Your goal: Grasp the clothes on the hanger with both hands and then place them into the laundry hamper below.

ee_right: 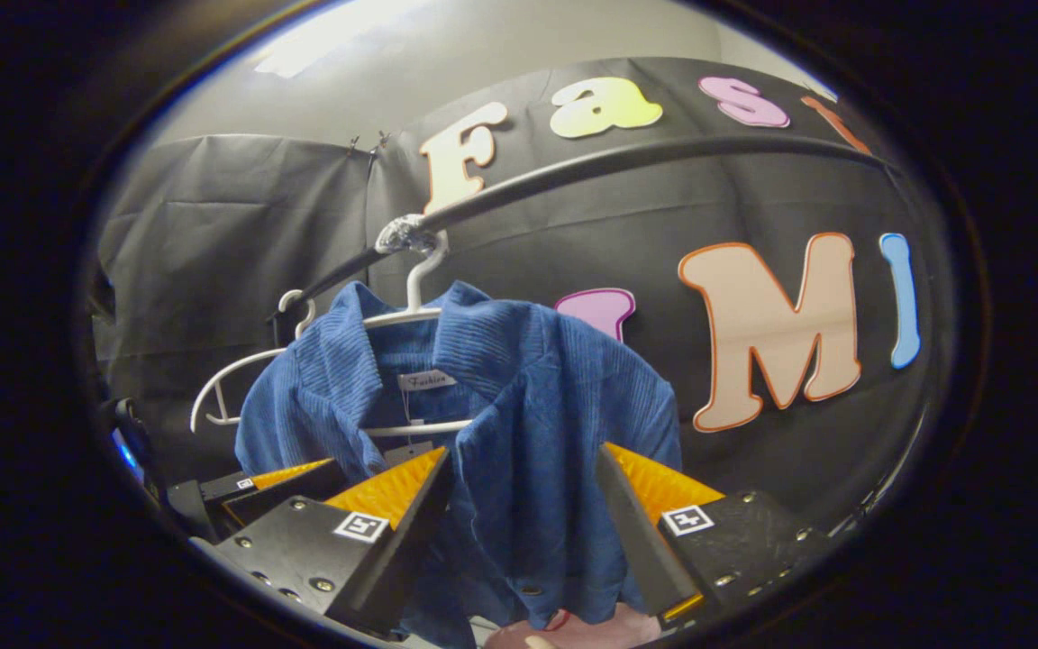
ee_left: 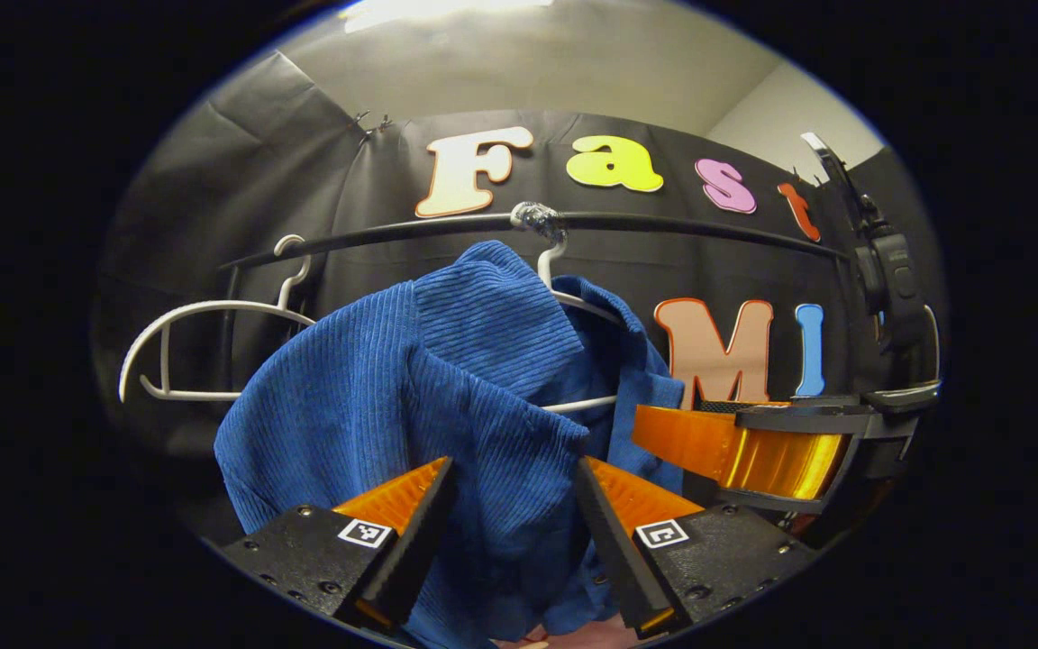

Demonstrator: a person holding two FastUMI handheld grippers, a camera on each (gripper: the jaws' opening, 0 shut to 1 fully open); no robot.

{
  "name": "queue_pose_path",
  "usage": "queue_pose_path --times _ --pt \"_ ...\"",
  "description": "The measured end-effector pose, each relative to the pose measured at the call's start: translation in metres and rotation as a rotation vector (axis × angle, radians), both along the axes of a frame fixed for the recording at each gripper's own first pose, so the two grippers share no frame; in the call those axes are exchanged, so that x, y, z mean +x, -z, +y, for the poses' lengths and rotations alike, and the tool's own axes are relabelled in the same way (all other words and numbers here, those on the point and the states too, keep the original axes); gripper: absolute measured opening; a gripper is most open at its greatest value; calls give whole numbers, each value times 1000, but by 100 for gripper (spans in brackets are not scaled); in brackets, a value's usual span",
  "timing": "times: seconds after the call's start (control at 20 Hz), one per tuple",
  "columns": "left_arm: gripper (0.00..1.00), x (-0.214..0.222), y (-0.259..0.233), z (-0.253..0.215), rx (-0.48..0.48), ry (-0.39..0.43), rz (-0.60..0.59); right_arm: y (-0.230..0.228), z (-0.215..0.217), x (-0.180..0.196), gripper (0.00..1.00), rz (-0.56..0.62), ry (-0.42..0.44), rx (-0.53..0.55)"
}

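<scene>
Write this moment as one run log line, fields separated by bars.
phase: reaching | blue shirt: on white hanger | left gripper: open | right gripper: open

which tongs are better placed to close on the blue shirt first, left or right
Right, probably, by a small margin. The right tongs stand open around the blue shirt front panel near its edge. The left tongs, also open, face a bulkier bunched fold of cloth.
</scene>
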State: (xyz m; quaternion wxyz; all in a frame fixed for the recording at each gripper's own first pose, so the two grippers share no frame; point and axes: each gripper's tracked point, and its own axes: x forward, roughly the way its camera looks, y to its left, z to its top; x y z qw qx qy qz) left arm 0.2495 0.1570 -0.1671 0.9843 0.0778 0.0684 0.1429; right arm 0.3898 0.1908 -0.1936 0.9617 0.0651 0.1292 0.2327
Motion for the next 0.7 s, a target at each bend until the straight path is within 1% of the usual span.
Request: queue_pose_path --times 0.05,0.1,0.15,0.2,0.3,0.35,0.4,0.45,0.5,0.55,0.6,0.65,0.7 --pt "83 4 0 5 17 -12 1 3 7 5 90 2 -10 7" --pt "83 6 0 10 26 -25 0 5 12 10 90 -1 -16 4" --pt "82 9 -1 18 30 -48 -10 8 17 14 87 -8 -27 -6" --pt "81 12 -1 22 29 -64 -18 13 22 19 93 -12 -35 -24" --pt "76 17 2 27 25 -95 -24 22 26 29 91 -18 -43 -55" --pt "75 21 2 28 21 -105 -32 26 27 35 84 -16 -45 -63" --pt "75 24 3 28 15 -114 -37 33 26 42 84 -7 -43 -67" --pt "70 26 3 29 13 -137 -52 37 22 50 80 7 -32 -71" --pt "69 27 2 32 10 -164 -65 42 19 56 76 20 -29 -71" --pt "56 29 3 37 11 -202 -71 47 20 61 79 32 -38 -71" --pt "44 31 5 39 7 -224 -78 51 17 65 72 41 -37 -79" --pt "32 36 7 37 -6 -222 -71 52 15 68 65 37 -41 -88" --pt "20 35 8 40 -10 -247 -80 53 14 70 59 30 -52 -99"
